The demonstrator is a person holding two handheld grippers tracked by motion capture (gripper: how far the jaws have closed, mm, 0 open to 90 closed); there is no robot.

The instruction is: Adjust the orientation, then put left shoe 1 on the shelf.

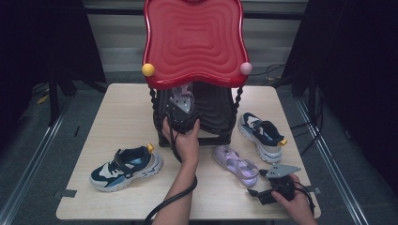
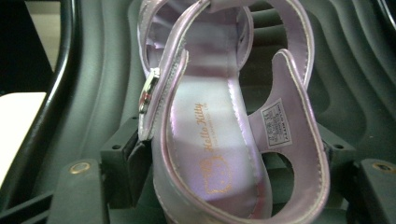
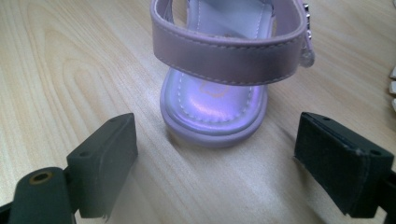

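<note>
A lilac sandal [image 2: 210, 126] lies heel-first between the jaws of my left gripper [image 2: 233, 158], which is shut on its sides. It hangs just over the ribbed black shelf [image 2: 355, 70]. In the high view my left gripper [image 1: 180, 117] holds this sandal [image 1: 183, 98] at the rack's lower shelf [image 1: 216, 112]. The matching sandal [image 1: 236, 165] lies on the table in front of the rack. My right gripper [image 1: 265, 174] sits just behind its heel. In the right gripper view the gripper [image 3: 219, 140] is open, and the sandal's heel [image 3: 215, 102] lies a little beyond the pads, untouched.
The rack has a wavy red top [image 1: 195, 42] with a yellow knob and a pink knob. A blue and white sneaker [image 1: 126, 168] lies at the front left of the table [image 1: 117, 108], and its mate [image 1: 261, 135] at the right beside the rack. Black cables trail from both grippers.
</note>
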